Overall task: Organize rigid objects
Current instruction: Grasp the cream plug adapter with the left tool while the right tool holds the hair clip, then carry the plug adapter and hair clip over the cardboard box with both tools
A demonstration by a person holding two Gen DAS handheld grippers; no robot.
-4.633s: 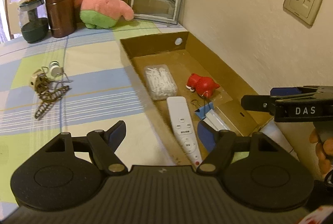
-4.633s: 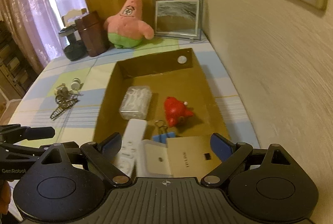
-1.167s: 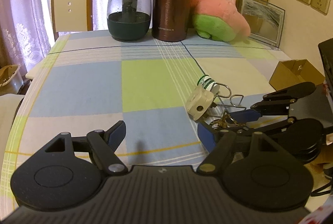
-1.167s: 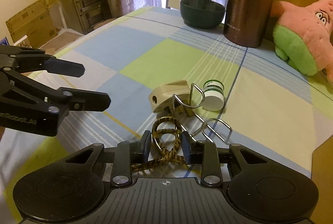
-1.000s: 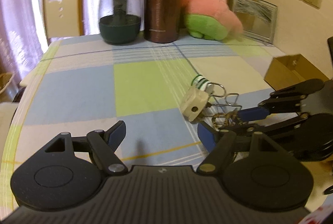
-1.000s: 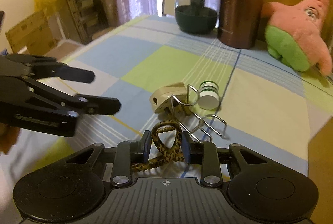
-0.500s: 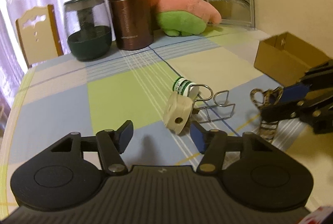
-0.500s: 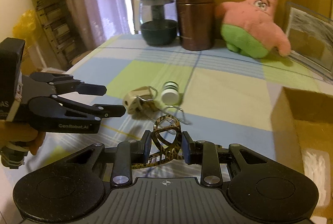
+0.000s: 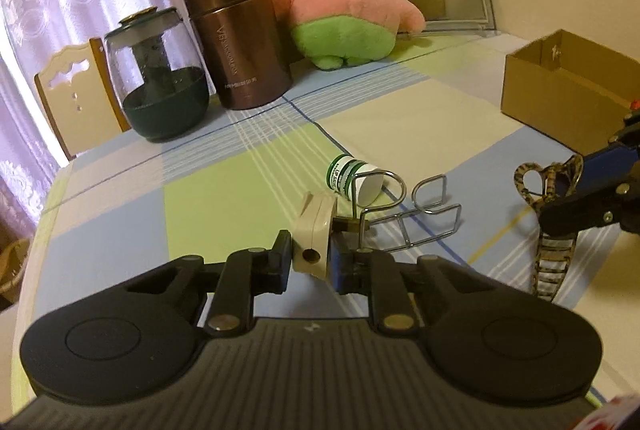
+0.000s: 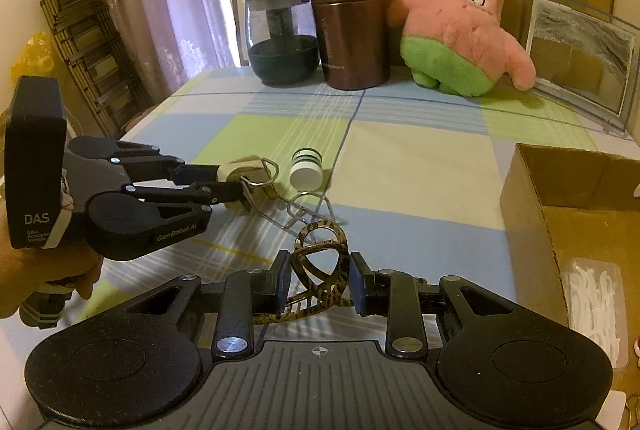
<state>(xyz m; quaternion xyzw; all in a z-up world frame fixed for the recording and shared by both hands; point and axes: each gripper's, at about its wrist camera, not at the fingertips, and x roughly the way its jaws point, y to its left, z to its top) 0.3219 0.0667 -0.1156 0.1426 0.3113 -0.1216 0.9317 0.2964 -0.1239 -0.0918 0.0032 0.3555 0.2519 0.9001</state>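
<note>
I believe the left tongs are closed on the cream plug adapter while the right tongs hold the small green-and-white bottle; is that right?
Not quite. The right tongs are shut on the leopard-print hair clip, not the bottle. The right wrist view shows the green-and-white bottle lying free on the tablecloth. The left tongs are indeed closed on the cream plug adapter.
</note>
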